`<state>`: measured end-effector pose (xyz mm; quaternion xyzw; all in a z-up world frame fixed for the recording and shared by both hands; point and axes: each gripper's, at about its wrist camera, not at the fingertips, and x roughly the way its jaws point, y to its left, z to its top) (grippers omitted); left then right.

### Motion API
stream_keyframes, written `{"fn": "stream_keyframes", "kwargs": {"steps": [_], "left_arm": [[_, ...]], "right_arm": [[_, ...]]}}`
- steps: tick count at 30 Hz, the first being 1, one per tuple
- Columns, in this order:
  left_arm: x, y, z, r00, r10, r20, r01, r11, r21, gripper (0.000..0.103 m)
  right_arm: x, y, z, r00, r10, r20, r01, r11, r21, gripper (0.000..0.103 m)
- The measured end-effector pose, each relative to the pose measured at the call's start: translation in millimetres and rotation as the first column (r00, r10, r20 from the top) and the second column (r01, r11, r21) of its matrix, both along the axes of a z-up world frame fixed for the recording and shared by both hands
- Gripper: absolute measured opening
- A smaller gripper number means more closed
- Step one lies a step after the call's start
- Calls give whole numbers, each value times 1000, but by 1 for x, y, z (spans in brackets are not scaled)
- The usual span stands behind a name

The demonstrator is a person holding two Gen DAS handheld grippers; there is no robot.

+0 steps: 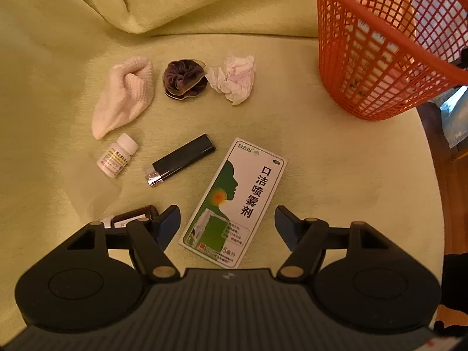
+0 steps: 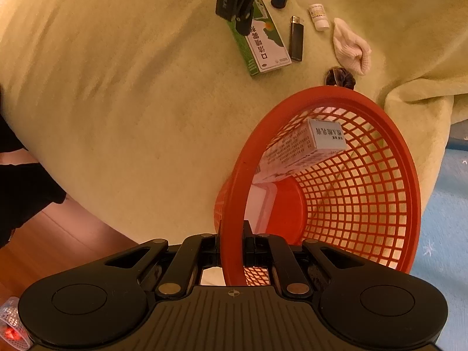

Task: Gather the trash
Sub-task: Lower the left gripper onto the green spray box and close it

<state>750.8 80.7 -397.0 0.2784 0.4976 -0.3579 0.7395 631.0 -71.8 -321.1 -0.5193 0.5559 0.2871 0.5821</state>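
Beside the spray box (image 1: 234,201): lighter (image 1: 180,159), pill bottle (image 1: 117,156).

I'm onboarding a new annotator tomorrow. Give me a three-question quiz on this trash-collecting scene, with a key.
1. True or false: the right gripper is shut on the orange basket's rim.
2. Which item lies between the open fingers of the left gripper: A the lighter, B the green and white box, C the pill bottle?
3. What touches the crumpled tissue on its left in the left wrist view?

Key: 1 true; 2 B; 3 the dark scrunchie.
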Motion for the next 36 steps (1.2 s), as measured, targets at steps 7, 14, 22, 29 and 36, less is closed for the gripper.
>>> {"fn": "stream_keyframes", "kwargs": {"steps": [7,14,22,29,36], "left_arm": [[7,-5,-17,999,-43,-22,43,999,26,68],[10,-10,-27,996,-73,-51,75,997,30,68],[9,-17,-34,994,-93,-64,96,994,50,59],[10,-17,-35,993,-97,-69,102,993,66,59],[8,-18,-31,993,-69,-99,76,995,62,54]], "right_arm": [[7,2,-2,1000,-2,-8,2,1000,8,3],[11,2,-4,1000,-2,-10,2,1000,9,3],[10,1,-2,1000,-5,-11,5,1000,10,3],[9,0,-2,1000,-6,-12,6,1000,11,3],[8,-1,-2,1000,-6,-12,7,1000,9,3]]}}
